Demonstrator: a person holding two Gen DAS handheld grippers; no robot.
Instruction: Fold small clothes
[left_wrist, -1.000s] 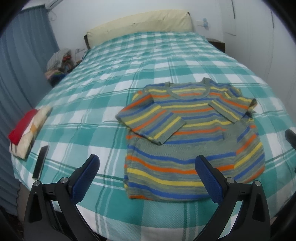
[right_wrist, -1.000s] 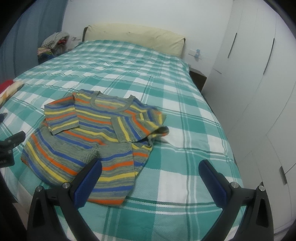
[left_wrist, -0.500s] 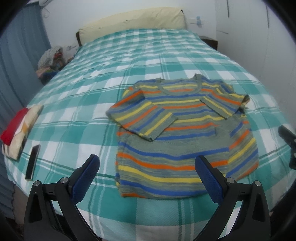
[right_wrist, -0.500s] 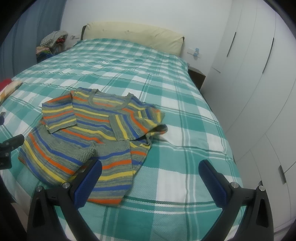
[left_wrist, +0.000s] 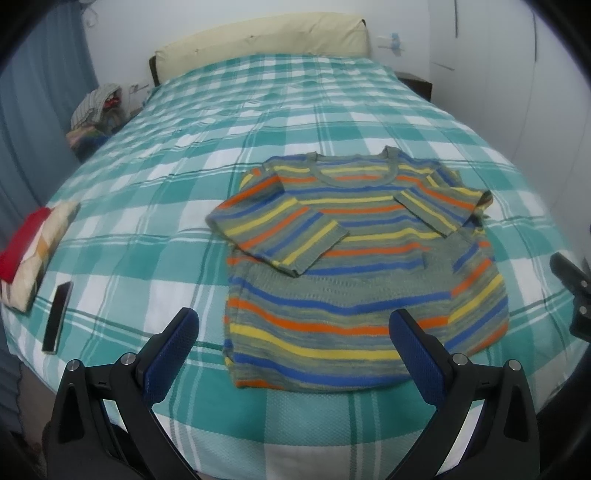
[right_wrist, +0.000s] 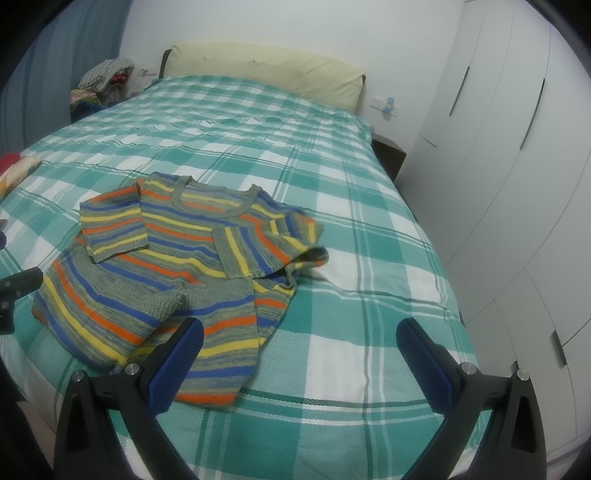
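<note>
A small striped sweater (left_wrist: 362, 266) in grey, orange, yellow and blue lies flat on the teal checked bed (left_wrist: 258, 122), both sleeves folded in over its chest. My left gripper (left_wrist: 293, 332) hovers open over the bed's near edge, its blue pads either side of the sweater's hem. In the right wrist view the sweater (right_wrist: 177, 266) lies left of centre, and my right gripper (right_wrist: 299, 343) stands open over its lower right corner with nothing held. Each gripper's black body shows at the edge of the other view.
A folded red and cream cloth (left_wrist: 29, 251) and a black phone (left_wrist: 57, 317) lie at the bed's left edge. A cream headboard (left_wrist: 266, 37) and a clothes pile (left_wrist: 96, 110) are at the far end. White wardrobe doors (right_wrist: 517, 166) line the right side.
Both grippers have drawn back and up from the sweater, so it sits slightly farther away in both views. The sweater itself has not moved and both grippers stay open.
</note>
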